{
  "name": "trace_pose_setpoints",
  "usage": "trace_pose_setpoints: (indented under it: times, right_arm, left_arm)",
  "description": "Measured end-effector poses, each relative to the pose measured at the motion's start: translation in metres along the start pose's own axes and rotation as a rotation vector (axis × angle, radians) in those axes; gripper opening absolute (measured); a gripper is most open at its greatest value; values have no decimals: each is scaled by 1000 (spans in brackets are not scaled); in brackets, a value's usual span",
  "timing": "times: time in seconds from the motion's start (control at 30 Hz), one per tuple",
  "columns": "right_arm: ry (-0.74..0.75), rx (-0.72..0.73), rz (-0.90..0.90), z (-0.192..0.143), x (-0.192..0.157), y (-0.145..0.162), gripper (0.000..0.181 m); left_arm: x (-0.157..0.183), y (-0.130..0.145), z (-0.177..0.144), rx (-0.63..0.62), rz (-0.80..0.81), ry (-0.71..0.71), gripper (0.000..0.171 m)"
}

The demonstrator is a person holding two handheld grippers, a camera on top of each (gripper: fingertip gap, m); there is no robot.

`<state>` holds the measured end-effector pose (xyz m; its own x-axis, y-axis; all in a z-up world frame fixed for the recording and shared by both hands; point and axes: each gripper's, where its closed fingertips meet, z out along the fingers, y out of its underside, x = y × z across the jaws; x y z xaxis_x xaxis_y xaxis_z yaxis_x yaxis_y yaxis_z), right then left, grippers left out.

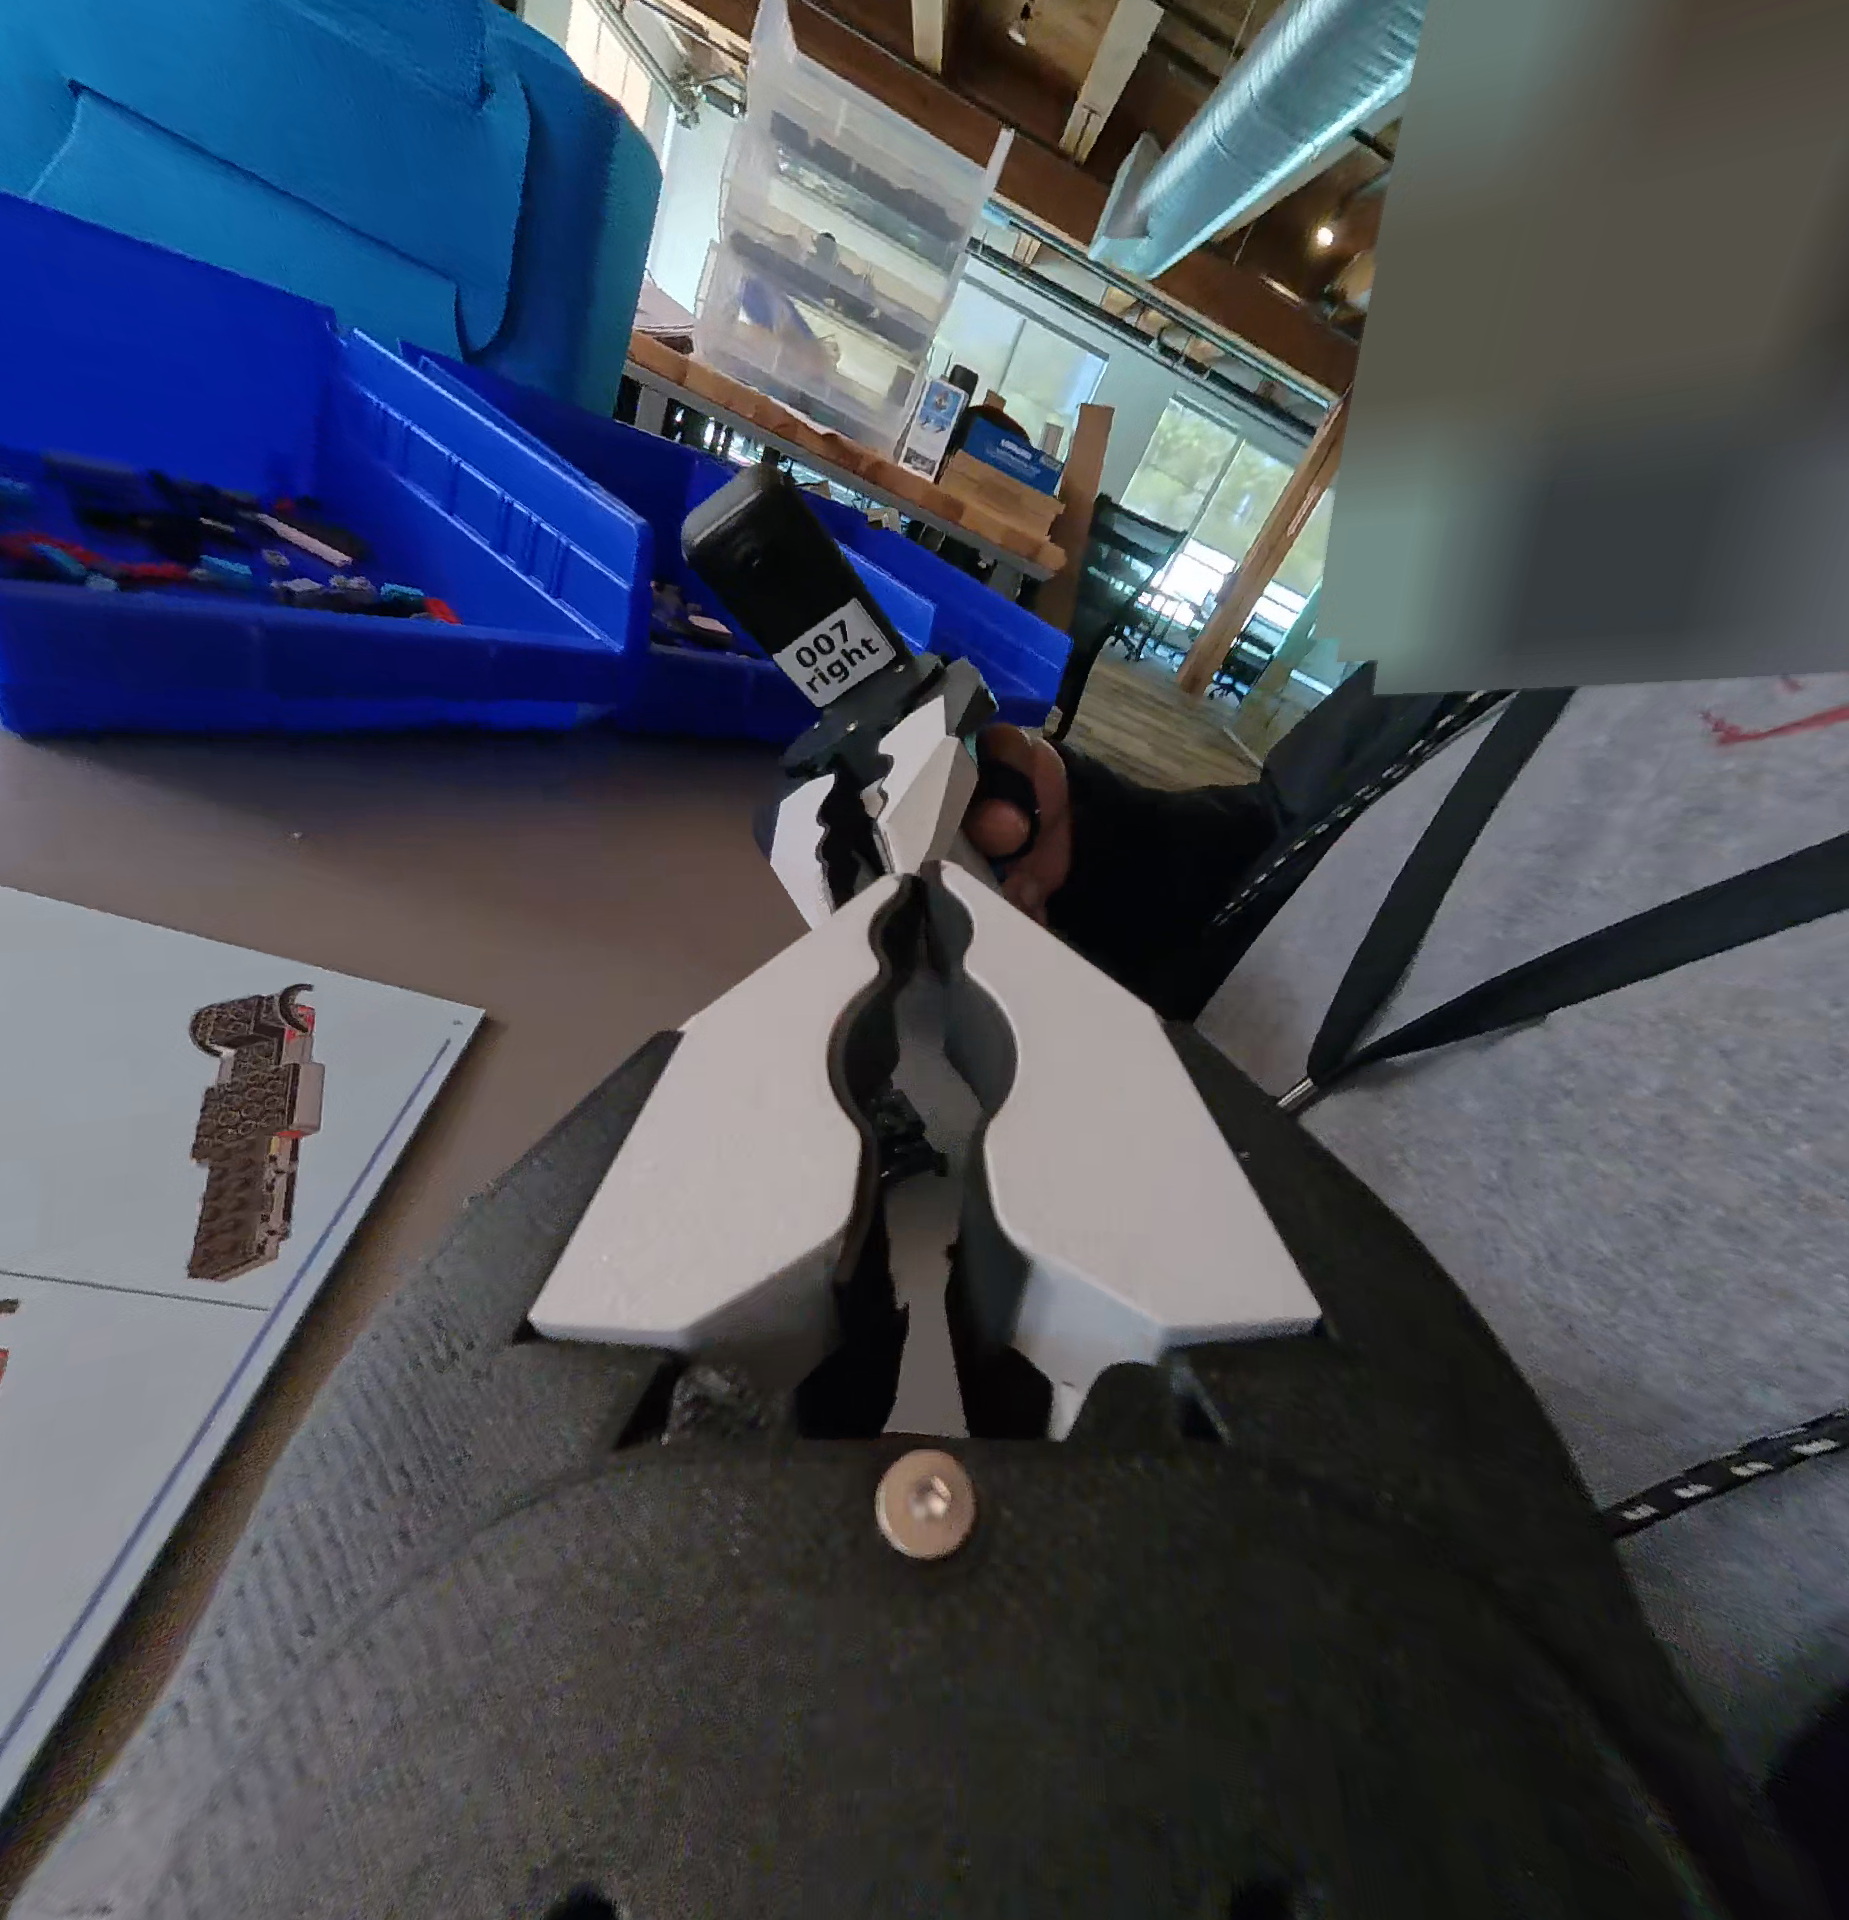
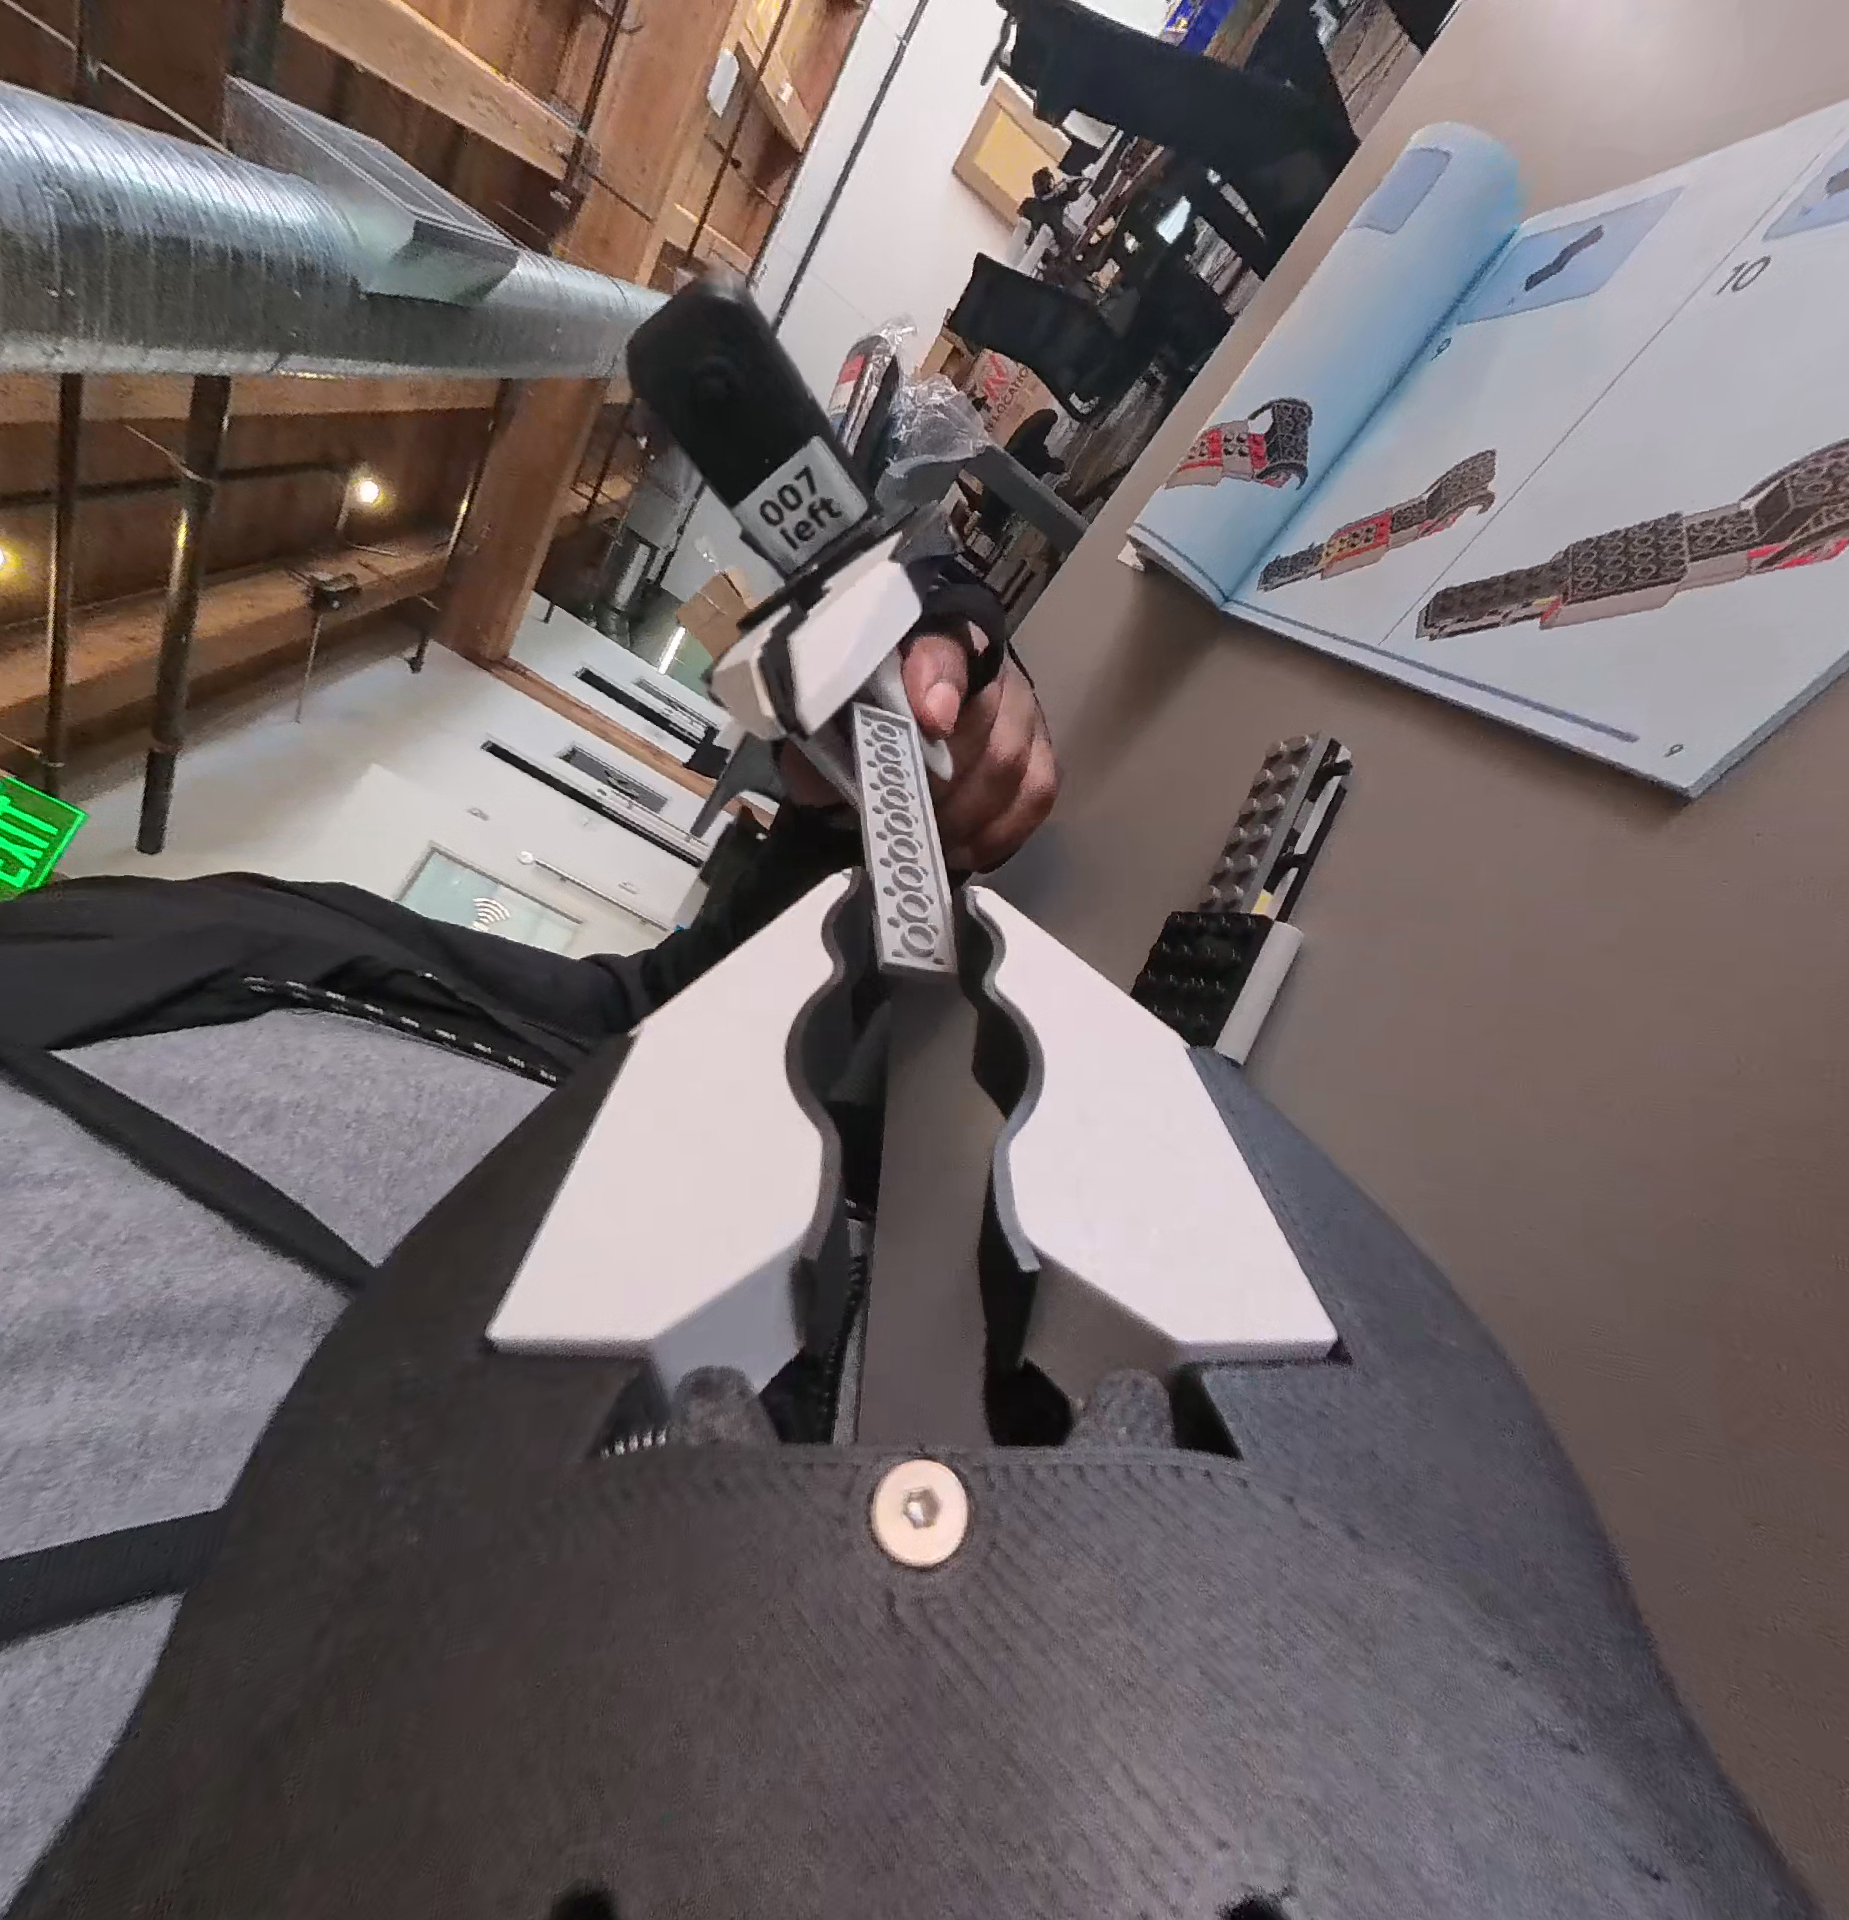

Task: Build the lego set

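A long grey lego plate (image 2: pixel 904 842) is held in the air between both grippers, its underside toward the right wrist camera. My left gripper (image 1: pixel 920 888) is shut on the plate, which shows edge-on between its fingers (image 1: pixel 930 1226); the gripper also shows in the right wrist view (image 2: pixel 795 675), holding the plate's far end. My right gripper (image 2: pixel 912 914) closes on the plate's near end, its fingers against the plate's long edges. It also shows in the left wrist view (image 1: pixel 858 831), tip to tip with the left one. A partial black, grey and white build (image 2: pixel 1263 894) lies on the brown table.
The open instruction booklet (image 2: pixel 1626 468) lies on the table (image 2: pixel 1522 1247) beyond the build; it also shows in the left wrist view (image 1: pixel 172 1195). Two blue bins (image 1: pixel 276 623) with several loose pieces stand at the back left. The person's torso and black straps (image 1: pixel 1522 935) are close. The left gripper's tips are roughly 5 centimeters from the right gripper's.
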<state>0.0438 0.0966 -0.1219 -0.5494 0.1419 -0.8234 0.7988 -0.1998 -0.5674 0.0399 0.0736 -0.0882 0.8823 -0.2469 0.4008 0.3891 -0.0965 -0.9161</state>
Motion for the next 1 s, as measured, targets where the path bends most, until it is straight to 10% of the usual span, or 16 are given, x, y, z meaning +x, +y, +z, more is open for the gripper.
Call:
trace_pose_setpoints:
  times: [0.37,0.6,1.0]
  right_arm:
    - [-19,51,71,-2,5,-7,18]
    - [-47,59,98,0,2,-7,19]
    - [225,3,-59,-14,35,-5,32]
  left_arm:
    - [-11,-4,-8,61,-51,-61,32]
    - [-17,14,3,-80,43,-100,11]
    - [-48,31,-16,-216,-524,-95,3]
